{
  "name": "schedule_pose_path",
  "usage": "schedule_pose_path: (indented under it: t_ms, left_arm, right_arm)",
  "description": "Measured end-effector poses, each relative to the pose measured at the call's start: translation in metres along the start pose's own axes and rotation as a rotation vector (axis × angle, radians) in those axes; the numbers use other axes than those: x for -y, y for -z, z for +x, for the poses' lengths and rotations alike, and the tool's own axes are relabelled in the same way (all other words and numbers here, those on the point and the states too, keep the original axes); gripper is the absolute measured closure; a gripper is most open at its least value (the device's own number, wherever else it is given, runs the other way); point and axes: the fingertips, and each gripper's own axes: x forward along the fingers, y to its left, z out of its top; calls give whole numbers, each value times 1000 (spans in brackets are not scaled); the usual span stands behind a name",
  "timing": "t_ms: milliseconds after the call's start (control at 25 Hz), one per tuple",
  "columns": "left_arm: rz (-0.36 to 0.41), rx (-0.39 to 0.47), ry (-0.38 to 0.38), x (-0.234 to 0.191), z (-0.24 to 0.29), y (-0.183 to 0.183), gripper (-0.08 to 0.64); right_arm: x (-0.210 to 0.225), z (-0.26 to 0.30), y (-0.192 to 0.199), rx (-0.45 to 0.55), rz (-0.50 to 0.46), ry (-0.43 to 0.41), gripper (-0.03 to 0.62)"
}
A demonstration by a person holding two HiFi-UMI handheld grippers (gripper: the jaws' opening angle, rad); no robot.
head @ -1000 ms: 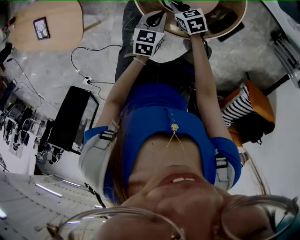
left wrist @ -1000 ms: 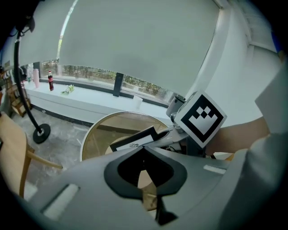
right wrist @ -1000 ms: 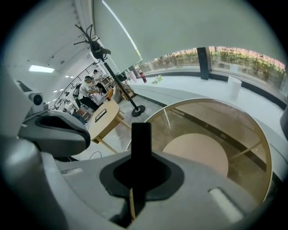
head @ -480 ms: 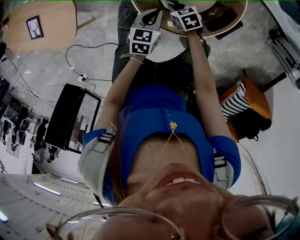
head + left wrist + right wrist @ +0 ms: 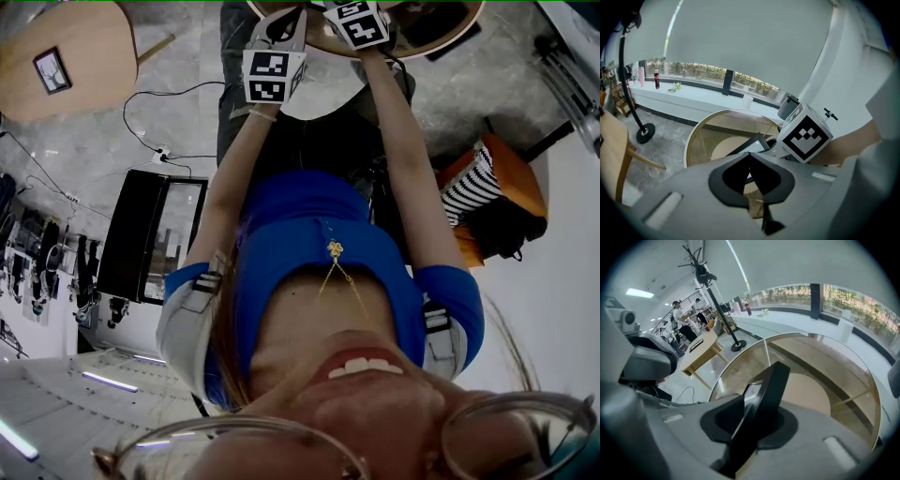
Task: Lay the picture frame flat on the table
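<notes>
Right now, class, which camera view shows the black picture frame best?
The right gripper view: the picture frame stands close and edge-on at centre. The left gripper view shows only one corner; the head view doesn't show it clearly.

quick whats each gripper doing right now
Left gripper: shut, nothing seen between the jaws.
Right gripper: jaws have just been opening, picture frame between them.
</notes>
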Motion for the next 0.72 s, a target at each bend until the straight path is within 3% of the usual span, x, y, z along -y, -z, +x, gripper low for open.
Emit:
schedule_pose_path:
  t_ms: [400,720]
  left_arm:
    - [3,-34,23,0,29,11,564]
    - [99,-103,33,-10,63,32,565]
  right_arm:
    - [25,9,7,57,90,28,484]
    - [51,19,20,142,198,31,418]
